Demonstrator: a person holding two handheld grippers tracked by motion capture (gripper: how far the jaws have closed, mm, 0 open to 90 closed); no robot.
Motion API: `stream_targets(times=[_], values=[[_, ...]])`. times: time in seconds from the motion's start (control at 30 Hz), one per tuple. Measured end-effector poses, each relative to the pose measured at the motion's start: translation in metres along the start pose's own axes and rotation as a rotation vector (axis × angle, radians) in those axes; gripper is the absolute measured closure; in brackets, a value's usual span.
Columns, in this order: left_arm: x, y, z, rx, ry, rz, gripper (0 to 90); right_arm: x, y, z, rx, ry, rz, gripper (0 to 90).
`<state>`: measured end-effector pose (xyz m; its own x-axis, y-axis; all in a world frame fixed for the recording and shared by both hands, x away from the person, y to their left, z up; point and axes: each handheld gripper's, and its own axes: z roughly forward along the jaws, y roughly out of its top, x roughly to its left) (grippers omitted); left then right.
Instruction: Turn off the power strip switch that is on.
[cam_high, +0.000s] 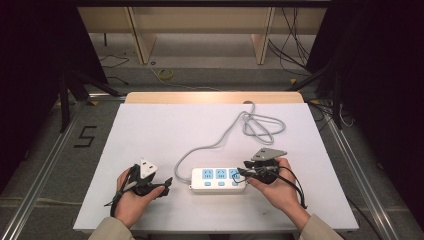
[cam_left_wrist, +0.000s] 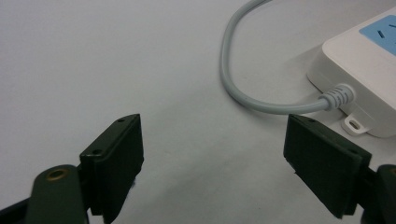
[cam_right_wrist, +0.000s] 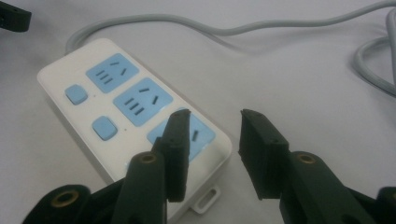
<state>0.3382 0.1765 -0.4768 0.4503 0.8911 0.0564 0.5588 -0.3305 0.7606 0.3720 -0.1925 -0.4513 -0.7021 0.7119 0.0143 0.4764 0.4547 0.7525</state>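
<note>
White power strip (cam_high: 218, 180) lies near the table's (cam_high: 150, 130) front edge, its grey cable (cam_high: 260, 127) looping toward the far edge. Left gripper (cam_left_wrist: 212, 154): fingers spread wide, empty, beside the strip's cable end. Right gripper (cam_right_wrist: 212, 149): fingers parted, empty, over the strip's opposite end.

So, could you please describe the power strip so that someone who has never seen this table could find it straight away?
On the white table, look near the front edge, between the left gripper and the right gripper. The power strip is a flat white block with three light-blue sockets in a row, each with a blue button below it. Its grey cord curves away to a loose coil.
</note>
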Motion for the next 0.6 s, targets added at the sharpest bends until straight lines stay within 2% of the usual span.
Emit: stream_targets(times=[0.6], values=[[0.003, 0.0, 0.002, 0.001, 0.008, -0.006, 19.7, -0.014, -0.012, -0.01, -0.009, -0.029, 0.051, 57.4]])
